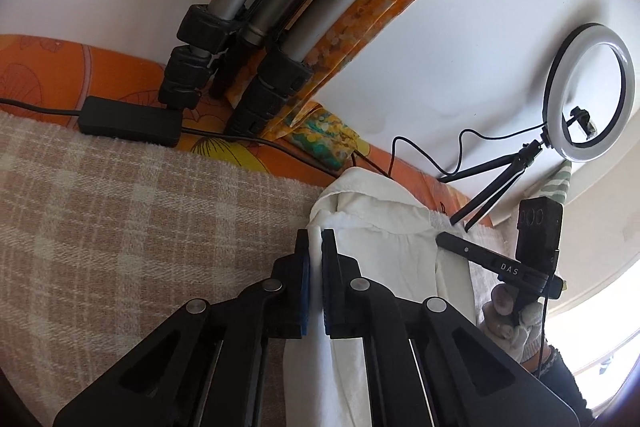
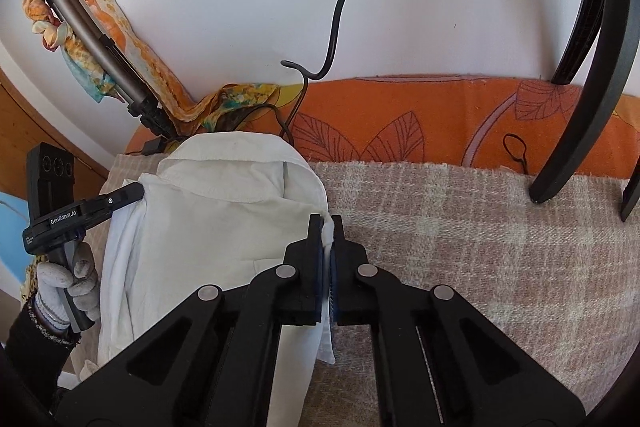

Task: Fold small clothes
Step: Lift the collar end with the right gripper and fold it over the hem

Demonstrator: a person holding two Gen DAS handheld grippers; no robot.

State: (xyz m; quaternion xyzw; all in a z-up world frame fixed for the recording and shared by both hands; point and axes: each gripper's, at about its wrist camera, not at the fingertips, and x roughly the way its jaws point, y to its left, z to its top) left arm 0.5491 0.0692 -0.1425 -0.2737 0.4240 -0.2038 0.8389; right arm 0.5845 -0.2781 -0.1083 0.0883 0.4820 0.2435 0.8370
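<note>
A small white shirt (image 2: 216, 211) lies on a beige checked blanket (image 2: 480, 235), collar toward the wall. My right gripper (image 2: 327, 223) is shut on the shirt's right edge, white cloth pinched between its blue pads. In the left wrist view the same white shirt (image 1: 384, 251) spreads to the right, and my left gripper (image 1: 316, 239) is shut on its left edge, a strip of white cloth showing between the jaws. Each view shows the other gripper at the shirt's far side, held by a gloved hand (image 2: 72, 287).
An orange leaf-print cover (image 2: 440, 123) runs along the white wall behind the blanket. A tripod wrapped in a colourful scarf (image 1: 248, 27) leans there with a black box and cable (image 1: 132, 121). A ring light (image 1: 588, 91) on a small tripod stands near the shirt. Dark chair legs (image 2: 576, 131) rest on the blanket.
</note>
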